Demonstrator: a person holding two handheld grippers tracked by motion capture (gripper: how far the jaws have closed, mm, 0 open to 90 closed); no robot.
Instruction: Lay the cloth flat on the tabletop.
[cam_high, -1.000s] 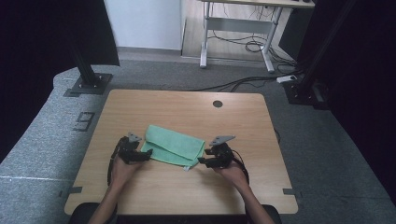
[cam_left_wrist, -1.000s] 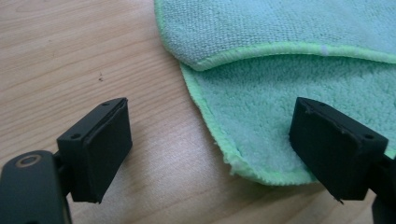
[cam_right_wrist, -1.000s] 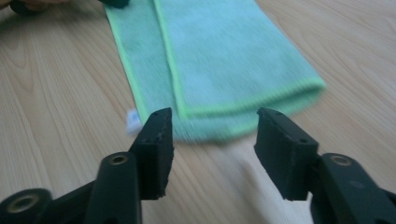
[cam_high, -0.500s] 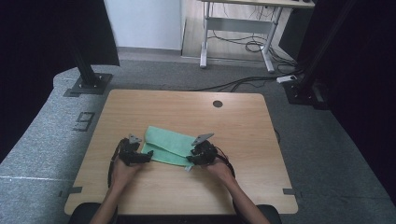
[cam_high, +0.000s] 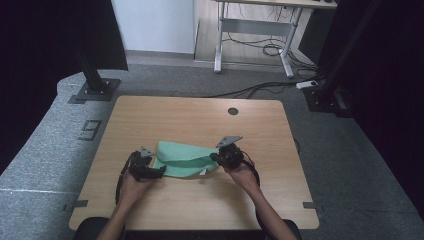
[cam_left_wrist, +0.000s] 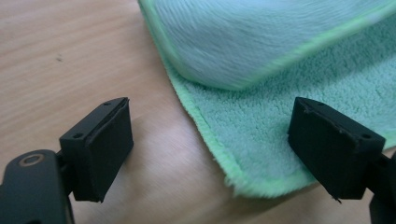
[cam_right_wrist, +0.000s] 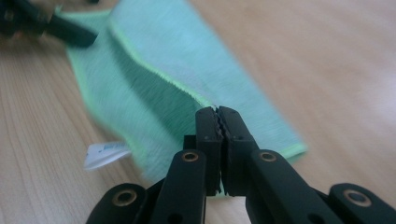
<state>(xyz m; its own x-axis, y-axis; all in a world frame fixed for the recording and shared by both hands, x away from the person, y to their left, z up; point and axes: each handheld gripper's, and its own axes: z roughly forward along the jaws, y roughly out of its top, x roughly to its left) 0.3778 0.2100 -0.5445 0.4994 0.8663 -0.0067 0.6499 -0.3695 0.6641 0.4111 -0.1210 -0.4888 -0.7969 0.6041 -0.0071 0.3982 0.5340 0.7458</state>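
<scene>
A green microfibre cloth (cam_high: 182, 159) lies folded on the wooden table (cam_high: 200, 115), a white label (cam_high: 204, 172) at its near edge. My right gripper (cam_high: 215, 158) has just been closing, and its jaws are now shut on the edge of the cloth's upper layer (cam_right_wrist: 159, 60), which rises off the lower one. In the right gripper view the jaws (cam_right_wrist: 217, 113) meet with the hem pinched between them. My left gripper (cam_high: 160, 171) rests low at the cloth's left corner. It stands open (cam_left_wrist: 210, 119), one jaw on bare wood and the other over the cloth (cam_left_wrist: 289, 56), without pressing it.
A round cable hole (cam_high: 233, 111) sits near the table's far edge. Bare wood stretches beyond and to both sides of the cloth. Black stand bases (cam_high: 95, 90) rest on the grey floor at both far corners, and a white desk frame (cam_high: 250, 30) stands beyond.
My right gripper slid left onto the cloth's right end, shut on the upper layer's edge, then rose back to the right, lifting that layer. The left gripper stayed put.
</scene>
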